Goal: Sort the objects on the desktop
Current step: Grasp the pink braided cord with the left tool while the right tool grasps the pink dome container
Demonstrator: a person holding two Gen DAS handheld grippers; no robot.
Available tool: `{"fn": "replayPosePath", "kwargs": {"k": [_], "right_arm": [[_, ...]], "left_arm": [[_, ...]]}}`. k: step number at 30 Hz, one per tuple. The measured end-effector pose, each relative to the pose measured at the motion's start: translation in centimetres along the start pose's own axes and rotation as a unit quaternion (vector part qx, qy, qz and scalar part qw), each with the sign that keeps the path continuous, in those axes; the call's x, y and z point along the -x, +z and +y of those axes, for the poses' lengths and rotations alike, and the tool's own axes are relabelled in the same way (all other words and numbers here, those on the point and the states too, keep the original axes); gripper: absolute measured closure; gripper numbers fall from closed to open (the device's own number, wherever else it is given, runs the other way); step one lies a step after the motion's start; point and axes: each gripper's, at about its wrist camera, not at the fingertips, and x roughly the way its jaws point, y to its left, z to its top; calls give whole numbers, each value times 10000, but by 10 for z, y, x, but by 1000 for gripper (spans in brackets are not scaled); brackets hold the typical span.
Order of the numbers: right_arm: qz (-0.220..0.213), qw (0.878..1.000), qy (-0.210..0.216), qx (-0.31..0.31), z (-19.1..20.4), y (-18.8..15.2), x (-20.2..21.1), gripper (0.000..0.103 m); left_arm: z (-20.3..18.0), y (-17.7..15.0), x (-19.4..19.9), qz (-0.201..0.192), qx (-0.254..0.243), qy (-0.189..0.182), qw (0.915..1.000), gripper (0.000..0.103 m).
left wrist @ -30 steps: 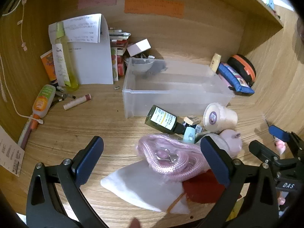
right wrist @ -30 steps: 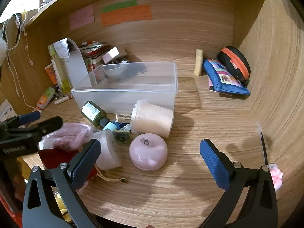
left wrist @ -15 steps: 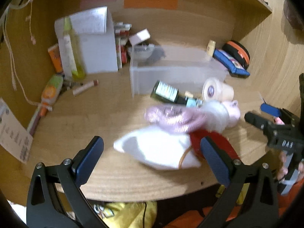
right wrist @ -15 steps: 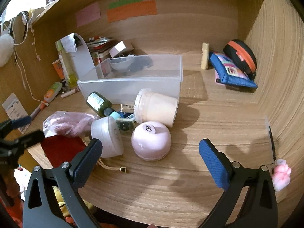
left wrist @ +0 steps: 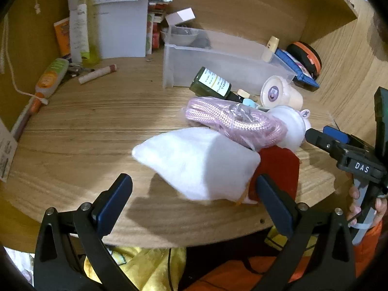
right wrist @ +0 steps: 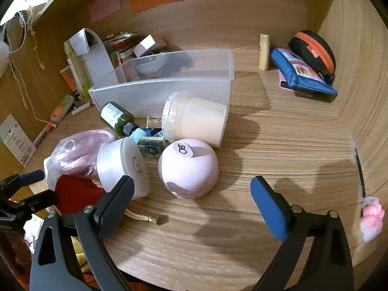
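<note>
Both grippers hover with jaws spread wide and empty. The left gripper (left wrist: 194, 203) faces a white pouch (left wrist: 201, 165). The right gripper (right wrist: 194, 208) sits just before the pink round jar (right wrist: 188, 169).

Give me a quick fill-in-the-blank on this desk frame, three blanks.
1. The dark green bottle lies on its ____.
2. Both the left gripper and the right gripper are ____.
3. The clear plastic bin stands ____ the beige lidded cup, toward the back wall.

Missing words: side; open; behind
</note>
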Motion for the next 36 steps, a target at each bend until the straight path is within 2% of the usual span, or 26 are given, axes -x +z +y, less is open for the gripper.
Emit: {"fn": "replayPosePath", "kwargs": {"k": [4,7,11,16,20,23,29,33,36], "right_arm": [[62,10000,-28,7,-1,2,-8,8],[128,9999,-31,-41,-4,2,-13,10],[158,9998,39,-114,-10,3,-16,11],[281,9995,95,-64,-11,3,-25,21],[395,9991,165,-53,-13,2,-31,26],[461,9987,236,-10,-13,4,-35,27],[561,9978,94,343,-4,8,-44,28],[561,9972,74,490,-1,9,-46,40],[559,9971,106,502,0,11,-46,42]], "left_arm": [[0,11,-9,108,66,-135,9998,0],[-1,20,6,-122,44,-142,9998,0],[-10,35,21,-339,-232,-146,9990,0],[-36,46,0,-7,-792,-144,9968,0],[-55,45,-32,407,-1301,300,9902,0],[-60,49,-42,461,-1397,332,9886,0],[-62,56,-52,354,-1542,408,9866,0],[-66,59,-58,352,-1656,504,9843,0],[-66,62,-64,480,-1671,507,9835,0]]}}
